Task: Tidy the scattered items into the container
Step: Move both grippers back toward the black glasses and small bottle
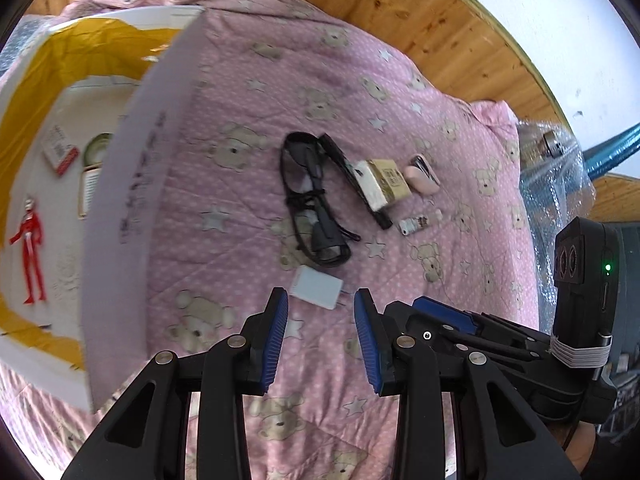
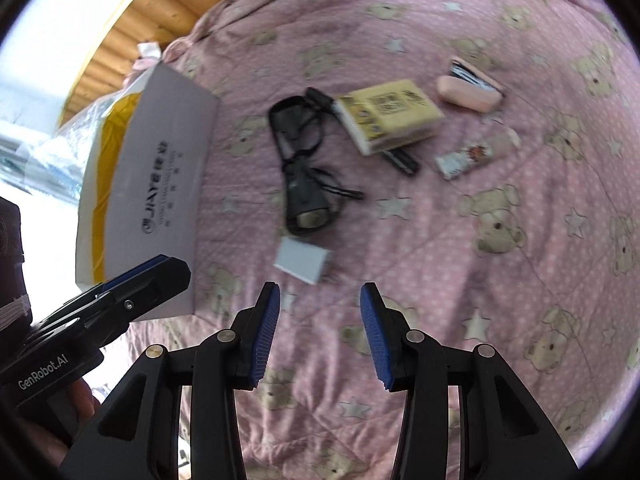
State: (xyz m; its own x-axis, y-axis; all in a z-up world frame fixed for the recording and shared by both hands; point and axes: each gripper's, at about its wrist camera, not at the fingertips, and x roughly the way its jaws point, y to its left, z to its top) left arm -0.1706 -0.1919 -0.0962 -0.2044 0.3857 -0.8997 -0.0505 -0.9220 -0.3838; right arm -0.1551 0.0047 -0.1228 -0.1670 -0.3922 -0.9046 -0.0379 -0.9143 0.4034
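A pink bear-print quilt [image 1: 248,92] carries a white box [image 1: 132,184] at left, black glasses [image 1: 316,204], a yellow packet [image 1: 384,184], a pink case [image 1: 420,176] and a white charger [image 1: 318,287] nearest.

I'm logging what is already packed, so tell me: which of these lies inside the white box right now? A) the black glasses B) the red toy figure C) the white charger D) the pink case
B: the red toy figure lies on the floor of the white box, while the other three sit out on the pink quilt.

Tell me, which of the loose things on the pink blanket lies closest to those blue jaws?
The small white charger block, lying just ahead of the open left gripper. The black glasses, yellow box and pink case all sit farther away.
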